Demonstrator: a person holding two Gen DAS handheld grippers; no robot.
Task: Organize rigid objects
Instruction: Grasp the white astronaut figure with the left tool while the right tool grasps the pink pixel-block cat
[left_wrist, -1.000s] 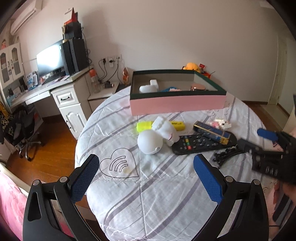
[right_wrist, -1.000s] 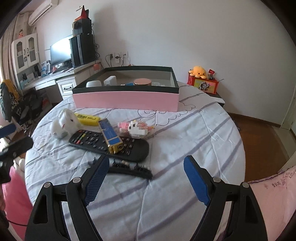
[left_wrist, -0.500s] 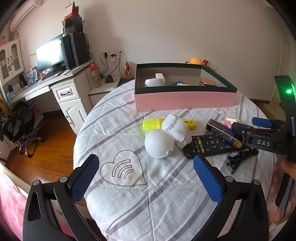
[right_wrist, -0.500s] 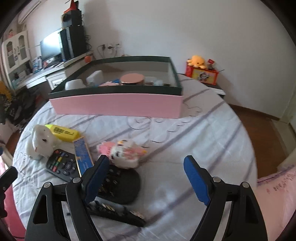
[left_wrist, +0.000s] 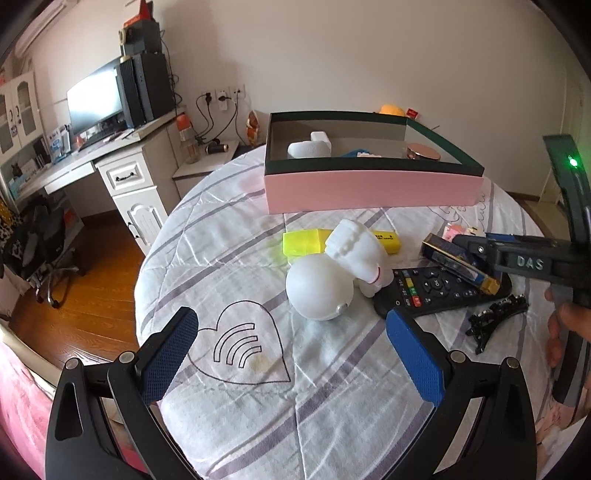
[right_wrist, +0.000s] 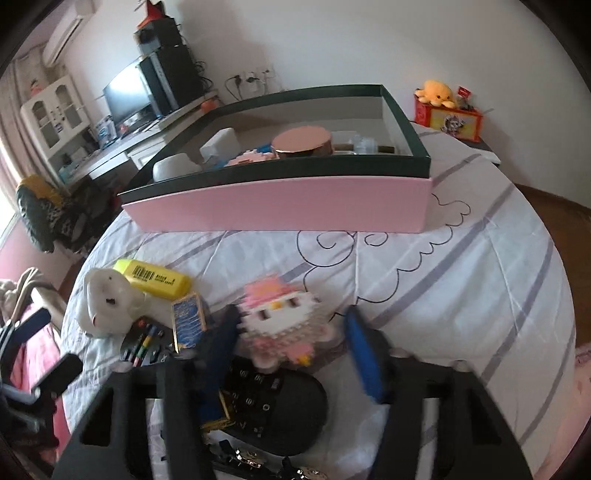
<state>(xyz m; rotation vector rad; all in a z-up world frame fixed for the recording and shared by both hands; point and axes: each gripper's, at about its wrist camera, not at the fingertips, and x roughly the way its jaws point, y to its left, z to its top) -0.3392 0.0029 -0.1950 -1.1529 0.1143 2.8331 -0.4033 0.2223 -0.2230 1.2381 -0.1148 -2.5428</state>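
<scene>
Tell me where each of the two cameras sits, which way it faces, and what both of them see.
Left wrist: rides on the left tongs, looking down across the round table at the white figurine; both blue pads show wide apart, and the right tongs with a hand come in from the right.
Right wrist: rides on the right tongs, tilted down at the pink block toy between their closing pads; the left tongs show at the left edge.
Shared: pink box, yellow highlighter, remote control, white figurine.

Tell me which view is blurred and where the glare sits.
Right wrist view: the right tool smears with motion blur as its jaws close around the pink block figure. Left wrist view: sharp, left tool crisp; glare whitens the monitor. Both bend at the edges.
</scene>
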